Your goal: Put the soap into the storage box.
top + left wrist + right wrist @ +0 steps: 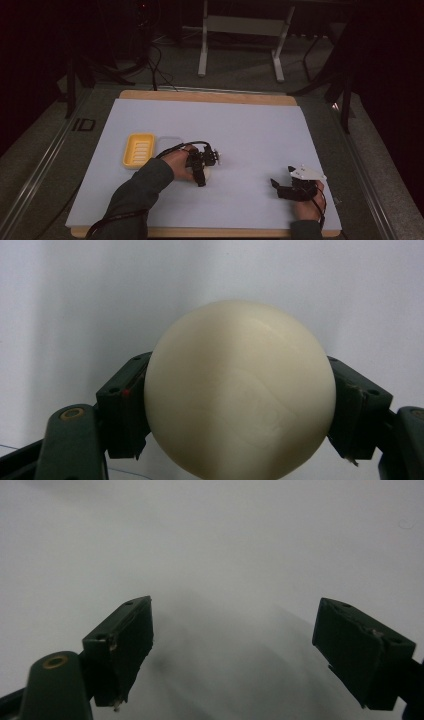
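Dim room, grey floor (240,60)

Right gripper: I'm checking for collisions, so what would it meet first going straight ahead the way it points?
The right gripper, open, would probably first meet the bare white table mat; depth is unclear.

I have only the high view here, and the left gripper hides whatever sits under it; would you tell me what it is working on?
Observer: In the left gripper view, the left gripper has a cream, rounded bar of soap between its jaws, both pads against its sides.
Operator: Thank you. Is the right gripper holding anything?
Observer: No. In the right gripper view, the right gripper stands open, with just the pale table sheet between its jaws.
Operator: Is the soap lifted yet?
Observer: I cannot tell; the left gripper view shows the sheet right behind it, but not whether it touches.
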The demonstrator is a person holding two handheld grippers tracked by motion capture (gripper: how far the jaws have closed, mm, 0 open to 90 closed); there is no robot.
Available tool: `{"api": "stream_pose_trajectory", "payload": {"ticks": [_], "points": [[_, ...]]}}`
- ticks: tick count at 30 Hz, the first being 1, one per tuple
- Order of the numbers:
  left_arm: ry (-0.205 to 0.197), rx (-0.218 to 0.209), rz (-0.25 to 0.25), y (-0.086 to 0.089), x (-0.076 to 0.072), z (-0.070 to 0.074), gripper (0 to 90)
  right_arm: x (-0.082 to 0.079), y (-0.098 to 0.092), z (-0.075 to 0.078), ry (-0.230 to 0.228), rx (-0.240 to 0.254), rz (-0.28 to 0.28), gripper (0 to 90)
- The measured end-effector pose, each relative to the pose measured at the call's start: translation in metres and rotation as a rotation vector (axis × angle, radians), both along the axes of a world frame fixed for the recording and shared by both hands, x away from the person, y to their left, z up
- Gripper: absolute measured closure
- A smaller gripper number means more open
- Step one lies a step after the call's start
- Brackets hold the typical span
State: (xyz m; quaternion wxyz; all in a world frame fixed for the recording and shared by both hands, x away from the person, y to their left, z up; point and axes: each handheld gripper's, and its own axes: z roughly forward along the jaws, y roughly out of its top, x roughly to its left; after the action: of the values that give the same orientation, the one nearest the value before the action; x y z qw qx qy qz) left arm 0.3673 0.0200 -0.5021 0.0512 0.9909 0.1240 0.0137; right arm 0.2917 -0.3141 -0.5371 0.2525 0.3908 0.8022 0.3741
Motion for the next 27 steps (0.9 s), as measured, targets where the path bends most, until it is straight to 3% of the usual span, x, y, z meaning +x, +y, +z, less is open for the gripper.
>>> {"api": "stream_pose_trajectory", "payload": {"ticks": [9,27], "points": [[-0.014,0.018,-0.025,-0.001,0.000,0.001,24.6,0.000,0.000,0.000,0.001,0.001,-0.001,16.5],[-0.023,-0.012,0.010,0.014,0.005,0.013,24.6,0.000,0.000,0.000,0.000,0.000,0.000,16.5]]}}
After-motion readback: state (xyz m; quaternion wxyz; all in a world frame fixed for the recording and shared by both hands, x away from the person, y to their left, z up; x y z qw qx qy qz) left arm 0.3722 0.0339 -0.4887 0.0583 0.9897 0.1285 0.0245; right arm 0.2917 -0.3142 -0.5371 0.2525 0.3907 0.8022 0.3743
